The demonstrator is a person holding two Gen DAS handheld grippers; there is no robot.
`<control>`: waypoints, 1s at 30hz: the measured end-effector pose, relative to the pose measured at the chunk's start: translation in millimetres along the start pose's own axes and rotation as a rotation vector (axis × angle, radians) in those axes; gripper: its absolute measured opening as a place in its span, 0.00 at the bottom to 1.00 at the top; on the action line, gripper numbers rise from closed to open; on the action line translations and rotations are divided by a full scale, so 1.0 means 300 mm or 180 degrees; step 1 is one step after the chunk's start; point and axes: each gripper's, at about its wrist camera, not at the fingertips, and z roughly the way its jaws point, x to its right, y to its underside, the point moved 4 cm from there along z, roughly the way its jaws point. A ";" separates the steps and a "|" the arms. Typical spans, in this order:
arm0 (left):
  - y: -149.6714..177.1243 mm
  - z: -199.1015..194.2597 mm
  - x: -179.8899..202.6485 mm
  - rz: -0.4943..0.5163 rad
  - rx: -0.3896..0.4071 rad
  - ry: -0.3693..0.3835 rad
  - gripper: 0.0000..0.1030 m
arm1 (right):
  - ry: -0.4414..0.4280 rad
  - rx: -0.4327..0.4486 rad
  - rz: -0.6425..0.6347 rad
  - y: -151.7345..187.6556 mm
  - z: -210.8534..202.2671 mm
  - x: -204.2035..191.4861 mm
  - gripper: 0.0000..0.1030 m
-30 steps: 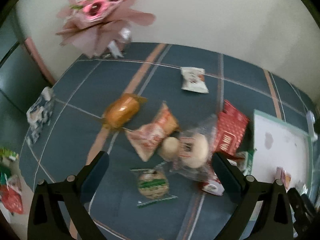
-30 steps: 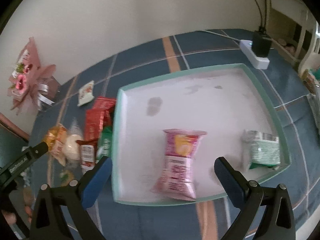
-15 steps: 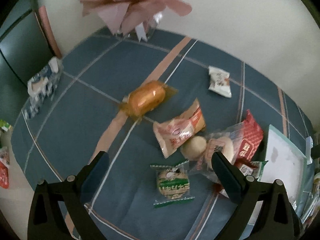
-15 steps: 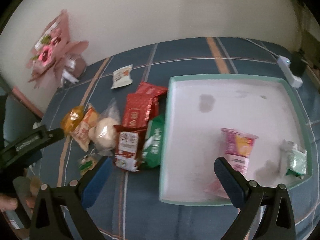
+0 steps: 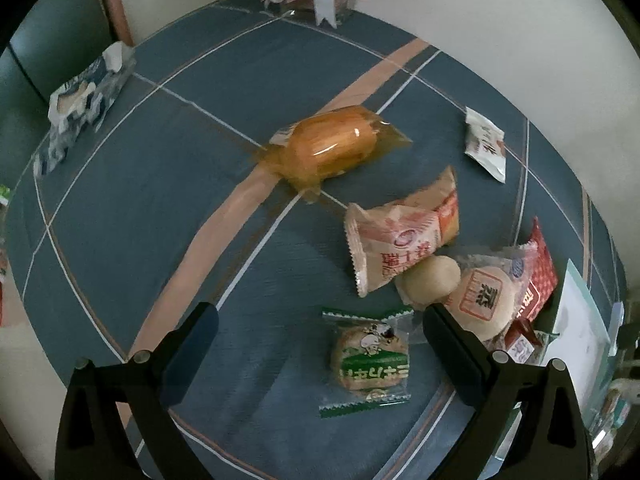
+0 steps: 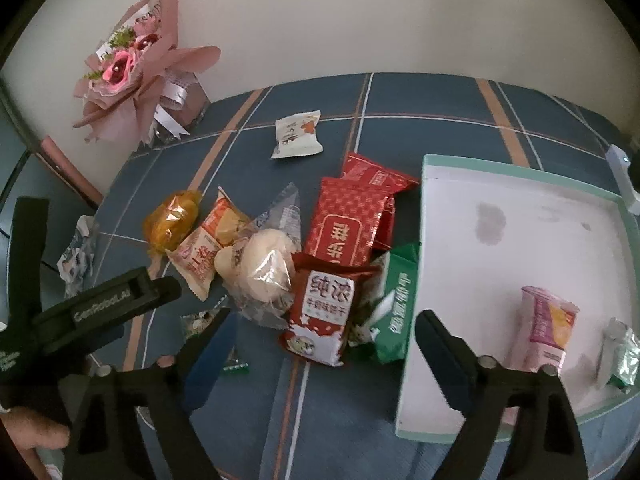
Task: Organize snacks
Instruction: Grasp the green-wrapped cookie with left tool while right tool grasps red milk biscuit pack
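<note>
Two packets, a pink bag [image 6: 546, 328] and a green one [image 6: 622, 354], lie in my white tray [image 6: 520, 208]; other snacks [image 6: 320, 264] pile just left of it on the blue plaid counter [image 5: 140, 200]. My right gripper [image 6: 320, 344] has just been closing its jaws on nothing; left gripper [image 5: 320, 344] gapes empty. Bouquet [image 6: 132, 64] against the wall.

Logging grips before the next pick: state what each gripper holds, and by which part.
Nothing is held. The left gripper and right gripper both stand open above the loose snacks, the right's jaws having just been closing, nothing between them.

left tool [image 5: 320, 354]: spread, empty | right tool [image 6: 324, 354]: just narrowing, empty
</note>
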 end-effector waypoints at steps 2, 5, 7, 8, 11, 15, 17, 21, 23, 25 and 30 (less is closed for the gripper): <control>0.000 0.007 -0.004 -0.0033 -0.0035 0.0042 0.99 | -0.0003 -0.0047 0.0018 -0.006 0.022 -0.004 0.77; -0.001 0.021 -0.004 -0.0072 -0.0087 0.0090 0.99 | 0.0010 -0.0107 0.0027 -0.006 0.047 -0.001 0.68; 0.005 0.030 0.000 -0.0102 -0.0126 0.0118 0.99 | 0.0020 -0.0123 0.0045 -0.008 0.057 0.004 0.62; 0.008 0.035 0.004 -0.0099 -0.0146 0.0129 0.99 | 0.0025 -0.0133 0.0058 -0.009 0.062 0.007 0.61; 0.018 0.051 0.028 -0.0040 -0.0205 0.0185 0.99 | 0.0068 -0.0144 0.0083 -0.013 0.080 0.016 0.60; 0.028 0.072 0.065 0.0068 -0.0267 0.0193 0.91 | 0.0122 -0.0134 0.0038 -0.018 0.088 0.014 0.60; 0.034 0.084 0.075 0.0090 -0.0313 0.0202 0.86 | 0.0142 -0.0134 0.0014 -0.020 0.088 0.009 0.59; 0.045 0.104 0.091 0.0127 -0.0379 0.0182 0.76 | 0.0152 -0.0128 -0.0049 -0.023 0.091 -0.006 0.59; 0.052 0.112 0.101 0.0156 -0.0408 0.0193 0.69 | 0.0179 -0.0126 -0.0082 -0.021 0.094 -0.012 0.58; 0.057 0.122 0.113 0.0184 -0.0443 0.0206 0.57 | 0.0184 -0.0116 -0.0108 -0.022 0.092 -0.018 0.56; 0.073 0.125 0.125 0.0257 -0.0438 0.0183 0.50 | 0.0143 -0.0124 -0.0118 -0.022 0.092 -0.033 0.52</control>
